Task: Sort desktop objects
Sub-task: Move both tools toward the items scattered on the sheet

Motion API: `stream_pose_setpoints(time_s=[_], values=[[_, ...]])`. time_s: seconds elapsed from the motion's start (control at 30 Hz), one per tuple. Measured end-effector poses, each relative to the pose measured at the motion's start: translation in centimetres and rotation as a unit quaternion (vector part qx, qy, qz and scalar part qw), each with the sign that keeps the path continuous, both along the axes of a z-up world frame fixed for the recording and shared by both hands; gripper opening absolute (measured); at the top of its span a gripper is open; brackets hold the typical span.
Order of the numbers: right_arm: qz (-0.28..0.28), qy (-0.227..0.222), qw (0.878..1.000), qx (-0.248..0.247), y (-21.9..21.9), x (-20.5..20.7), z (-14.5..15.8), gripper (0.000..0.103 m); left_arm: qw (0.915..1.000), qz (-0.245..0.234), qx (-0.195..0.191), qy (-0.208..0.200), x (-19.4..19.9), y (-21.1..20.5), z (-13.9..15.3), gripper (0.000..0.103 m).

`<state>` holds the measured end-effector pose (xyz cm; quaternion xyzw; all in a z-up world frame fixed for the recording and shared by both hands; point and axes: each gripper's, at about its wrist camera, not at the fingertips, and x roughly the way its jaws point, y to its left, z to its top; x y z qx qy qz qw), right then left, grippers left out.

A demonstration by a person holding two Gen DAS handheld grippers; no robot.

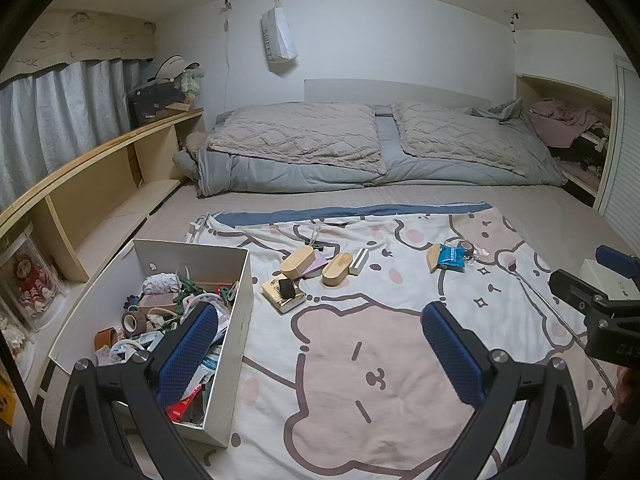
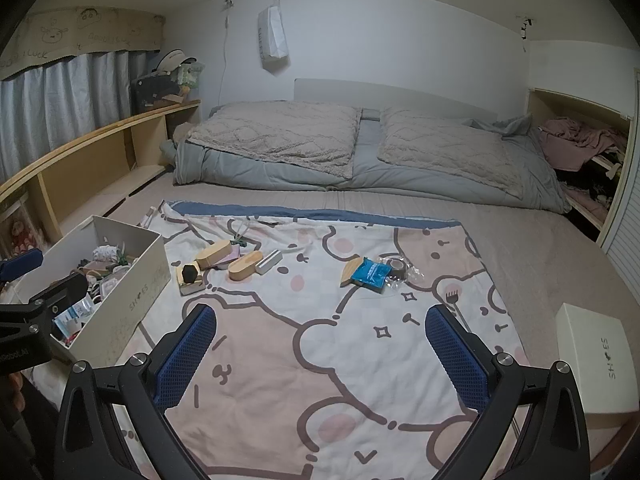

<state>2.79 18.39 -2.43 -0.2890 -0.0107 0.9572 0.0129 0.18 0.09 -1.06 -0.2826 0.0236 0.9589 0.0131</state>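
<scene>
Both hand-held grippers, left (image 1: 320, 344) and right (image 2: 320, 344), tilt downward, spread wide, holding nothing.

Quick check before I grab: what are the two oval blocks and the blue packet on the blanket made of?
The oval blocks look like pale unfinished wood: matte, tan, rounded edges. The blue packet looks like soft plastic film, slightly glossy and crinkled; its contents are not visible.

Black gripper (image 1: 322, 354) frame, blue textured pads (silver screws)
</scene>
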Motion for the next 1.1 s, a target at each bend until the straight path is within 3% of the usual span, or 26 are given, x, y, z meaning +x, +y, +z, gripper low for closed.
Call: stream_pose_setpoints(time_s=[0.87, 1.1], values=[[0.002, -0.003, 1.000, 0.006, 0.4, 1.3, 0.1, 0.103, 0.9997, -0.005, 0.024, -0.003, 2.4, -0.4, 2.0, 0.103], [0.003, -0.002, 1.000, -0.001, 1.3, 1.7, 0.3, 0.103, 0.9998, -0.002, 0.015, 0.010, 3.5, -1.1, 2.8, 0.103]])
